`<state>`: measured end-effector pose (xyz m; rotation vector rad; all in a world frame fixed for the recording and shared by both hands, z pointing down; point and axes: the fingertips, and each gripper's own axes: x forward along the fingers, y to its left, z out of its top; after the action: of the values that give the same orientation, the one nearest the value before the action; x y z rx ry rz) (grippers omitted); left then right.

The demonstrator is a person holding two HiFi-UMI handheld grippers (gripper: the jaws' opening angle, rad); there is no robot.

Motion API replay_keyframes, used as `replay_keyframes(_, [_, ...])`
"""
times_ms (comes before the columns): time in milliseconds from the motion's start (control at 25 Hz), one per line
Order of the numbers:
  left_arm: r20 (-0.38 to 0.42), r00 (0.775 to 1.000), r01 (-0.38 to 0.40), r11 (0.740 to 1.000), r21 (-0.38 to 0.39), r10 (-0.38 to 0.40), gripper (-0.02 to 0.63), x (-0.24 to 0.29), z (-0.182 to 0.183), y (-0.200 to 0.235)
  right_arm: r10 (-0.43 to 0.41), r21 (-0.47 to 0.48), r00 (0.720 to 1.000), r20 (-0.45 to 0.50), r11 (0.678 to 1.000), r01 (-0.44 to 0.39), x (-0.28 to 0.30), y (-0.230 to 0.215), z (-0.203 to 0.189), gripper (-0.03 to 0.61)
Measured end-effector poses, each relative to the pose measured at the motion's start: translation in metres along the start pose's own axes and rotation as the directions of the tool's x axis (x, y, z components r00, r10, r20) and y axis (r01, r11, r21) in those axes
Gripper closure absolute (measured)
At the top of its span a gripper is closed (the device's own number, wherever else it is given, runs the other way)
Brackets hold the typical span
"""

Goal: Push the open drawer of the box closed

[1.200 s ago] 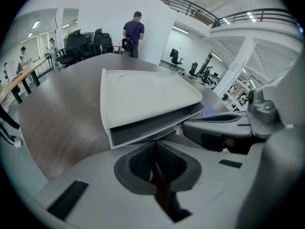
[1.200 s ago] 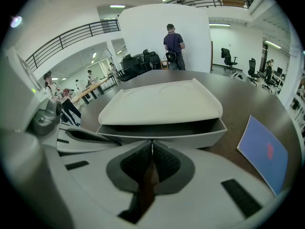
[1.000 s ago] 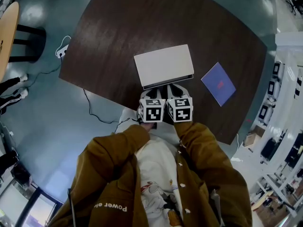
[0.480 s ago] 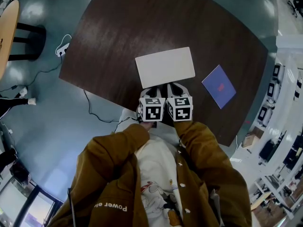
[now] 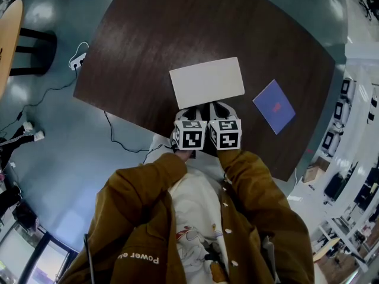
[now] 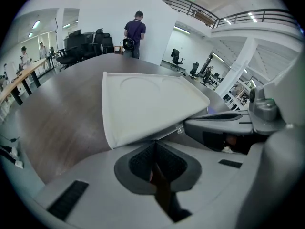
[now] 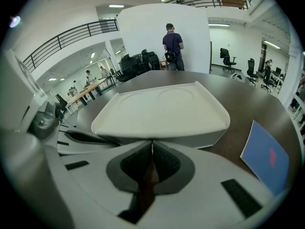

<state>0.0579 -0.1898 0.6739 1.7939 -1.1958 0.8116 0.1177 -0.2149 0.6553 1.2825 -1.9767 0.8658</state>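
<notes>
**Both tools shut and pressed to the box's near face**

Nearest the person, two brown sleeves run forward to the tools, which sit side by side, touching each other. The left tool has its jaws pressed together with nothing between them, and so does the right tool. Each gripper view shows the dark pads meeting along a single seam.

Straight ahead of both tips, and touching them or very nearly so, lies the white box, near the table's near edge. Its long axis runs across the person, left to right. The tools meet its near long side towards the middle, so neither hand is clearly closer.

No drawer projects from that side. The drawer front looks flush under the lid, so the push seems finished or all but.

Beyond spreads the dark table. A blue card lies to the box's right, apart from it.
</notes>
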Motion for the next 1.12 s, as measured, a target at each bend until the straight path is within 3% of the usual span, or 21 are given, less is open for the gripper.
replay_keyframes(640, [0.044, 0.997, 0.055, 0.997, 0.048, -0.057, 0.607, -0.03, -0.008, -0.005, -0.063, 0.015, 0.996, 0.056, 0.998, 0.062, -0.032, 0.011, -0.01, 0.566])
replay_keyframes(960, [0.071, 0.992, 0.1, 0.989, 0.108, -0.108, 0.607, -0.056, -0.015, -0.014, -0.097, 0.036, 0.989, 0.109, 0.995, 0.094, -0.065, 0.024, -0.022, 0.566])
replay_keyframes(1120, [0.098, 0.985, 0.121, 0.974, 0.19, -0.141, 0.608, -0.075, -0.01, -0.021, -0.109, 0.042, 0.981, 0.16, 0.994, 0.104, -0.086, 0.034, -0.022, 0.566])
